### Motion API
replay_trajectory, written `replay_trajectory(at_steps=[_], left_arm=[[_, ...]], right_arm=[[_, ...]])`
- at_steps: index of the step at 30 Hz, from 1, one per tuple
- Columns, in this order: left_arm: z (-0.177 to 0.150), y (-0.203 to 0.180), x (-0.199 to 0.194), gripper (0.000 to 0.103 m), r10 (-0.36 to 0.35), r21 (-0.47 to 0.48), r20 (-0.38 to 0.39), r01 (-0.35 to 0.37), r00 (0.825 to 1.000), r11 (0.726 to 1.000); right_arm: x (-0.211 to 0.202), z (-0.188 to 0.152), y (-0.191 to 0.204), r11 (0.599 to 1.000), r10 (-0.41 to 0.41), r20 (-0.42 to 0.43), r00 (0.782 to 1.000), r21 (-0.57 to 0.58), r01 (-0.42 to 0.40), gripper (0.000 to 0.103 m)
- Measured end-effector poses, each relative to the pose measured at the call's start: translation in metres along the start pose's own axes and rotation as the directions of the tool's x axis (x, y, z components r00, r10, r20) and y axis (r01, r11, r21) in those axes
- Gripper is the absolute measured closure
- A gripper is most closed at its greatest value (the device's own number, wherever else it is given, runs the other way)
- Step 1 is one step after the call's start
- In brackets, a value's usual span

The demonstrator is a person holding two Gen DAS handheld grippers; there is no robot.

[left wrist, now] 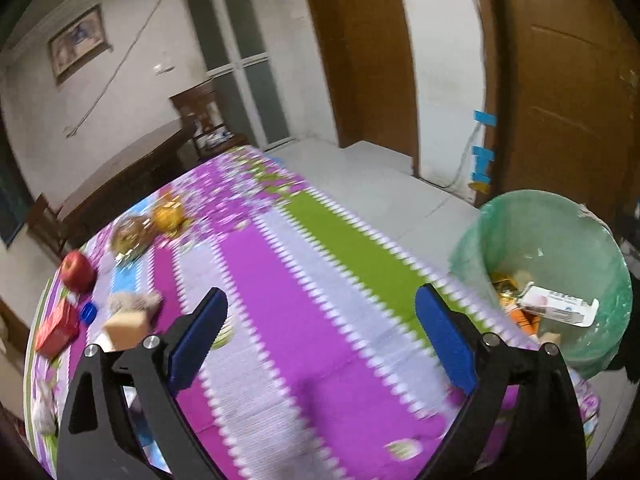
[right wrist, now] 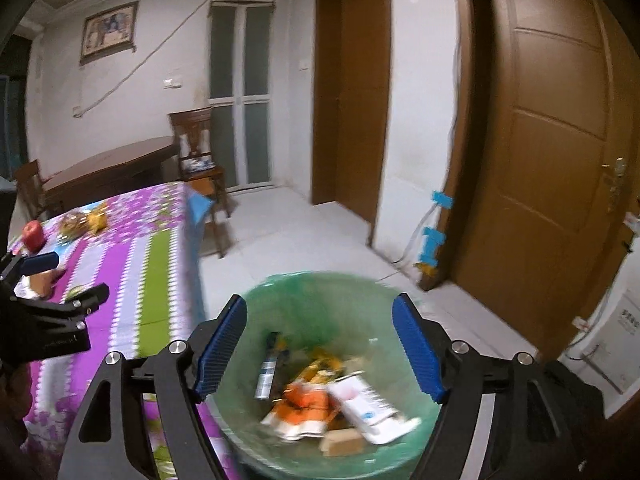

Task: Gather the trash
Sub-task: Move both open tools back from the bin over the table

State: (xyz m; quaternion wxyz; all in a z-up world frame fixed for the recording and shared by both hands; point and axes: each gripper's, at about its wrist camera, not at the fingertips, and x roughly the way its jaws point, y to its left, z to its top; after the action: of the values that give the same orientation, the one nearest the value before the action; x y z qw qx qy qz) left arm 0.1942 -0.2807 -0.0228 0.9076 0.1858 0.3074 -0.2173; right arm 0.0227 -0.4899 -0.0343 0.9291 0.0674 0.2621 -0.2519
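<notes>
Trash (right wrist: 320,396) sits piled in the green-lined bin (right wrist: 280,296) at the lower middle of the right wrist view: a white carton, orange wrappers, a small can. Any print on them is too blurred to read. Right gripper (right wrist: 320,348) hangs above it, jaws spread, nothing held. Left gripper (left wrist: 320,336) is spread too, empty over the striped tablecloth (left wrist: 280,280), with an apple (left wrist: 76,272) at far left.

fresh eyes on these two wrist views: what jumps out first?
The green-lined trash bin on the floor beside the table, already holding boxes and wrappers, with the right hand-held gripper open above it. Next, the loud purple-and-green tablecloth under the open, empty left hand-held gripper. A red apple sits near its far left edge.
</notes>
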Motion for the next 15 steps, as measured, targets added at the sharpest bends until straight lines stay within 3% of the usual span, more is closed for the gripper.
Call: replay_trajectory(at_steps=[9, 15], left_arm=[[-0.029, 0.107, -0.03, 0.011, 0.102, -0.177, -0.013, -0.102, 0.995, 0.979], [-0.056, 0.192, -0.053, 0.009, 0.206, -0.311, -0.047, -0.21, 0.977, 0.927]], right_arm=[[0.014, 0.002, 0.084, 0.981, 0.169, -0.043, 0.985, -0.093, -0.173, 0.027], [0.013, 0.01, 0.164, 0.92, 0.331, -0.074, 0.941, -0.199, -0.339, 0.027]])
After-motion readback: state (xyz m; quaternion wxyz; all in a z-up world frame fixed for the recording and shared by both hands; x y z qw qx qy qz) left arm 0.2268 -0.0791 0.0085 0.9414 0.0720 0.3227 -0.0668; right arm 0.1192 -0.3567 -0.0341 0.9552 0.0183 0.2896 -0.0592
